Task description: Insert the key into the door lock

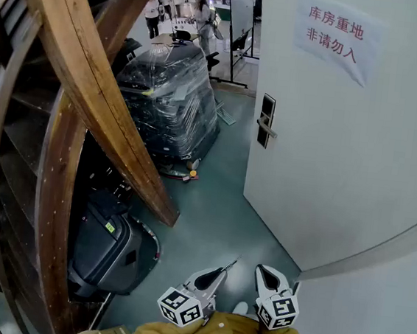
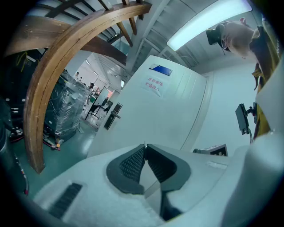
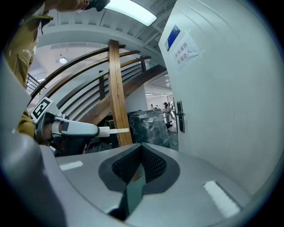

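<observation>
L tongs (image 1: 221,271) clamped on key (image 1: 230,264), lower centre of head view; R tongs (image 3: 142,145) just beside, tips together. On white door (image 1: 328,160), lock (image 1: 266,121) sits upper right of centre, well apart.

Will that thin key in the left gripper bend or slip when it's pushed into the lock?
The key looks like slim metal, so probably stiff. It is small, so likely light. The left gripper pinches only one end, so it might pivot under a push.

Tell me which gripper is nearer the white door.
Right. The right gripper is next to the white door; the left gripper, gripping the key, is on the right gripper's other side.
</observation>
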### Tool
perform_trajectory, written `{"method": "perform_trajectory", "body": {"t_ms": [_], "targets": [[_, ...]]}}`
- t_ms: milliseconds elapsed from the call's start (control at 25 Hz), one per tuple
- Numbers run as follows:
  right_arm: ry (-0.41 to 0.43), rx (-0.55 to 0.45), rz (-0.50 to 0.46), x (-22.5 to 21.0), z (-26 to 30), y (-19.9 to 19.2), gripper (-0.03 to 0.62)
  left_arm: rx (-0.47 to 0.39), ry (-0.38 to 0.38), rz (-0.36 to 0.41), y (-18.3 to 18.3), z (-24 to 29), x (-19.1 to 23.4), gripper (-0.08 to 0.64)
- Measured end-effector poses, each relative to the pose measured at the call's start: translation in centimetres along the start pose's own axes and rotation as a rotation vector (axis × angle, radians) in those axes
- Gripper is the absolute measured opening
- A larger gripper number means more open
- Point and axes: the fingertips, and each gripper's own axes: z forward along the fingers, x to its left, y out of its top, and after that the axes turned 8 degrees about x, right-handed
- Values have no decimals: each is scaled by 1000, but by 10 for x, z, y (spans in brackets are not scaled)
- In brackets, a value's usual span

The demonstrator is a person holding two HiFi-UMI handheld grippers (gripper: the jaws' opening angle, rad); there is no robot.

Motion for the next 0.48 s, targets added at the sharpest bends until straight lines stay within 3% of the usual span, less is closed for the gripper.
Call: {"method": "perform_trajectory", "body": {"t_ms": [480], "targets": [[9, -20, 14, -6, -9, 1, 5, -5, -9, -10, -2, 6, -7, 21]]}}
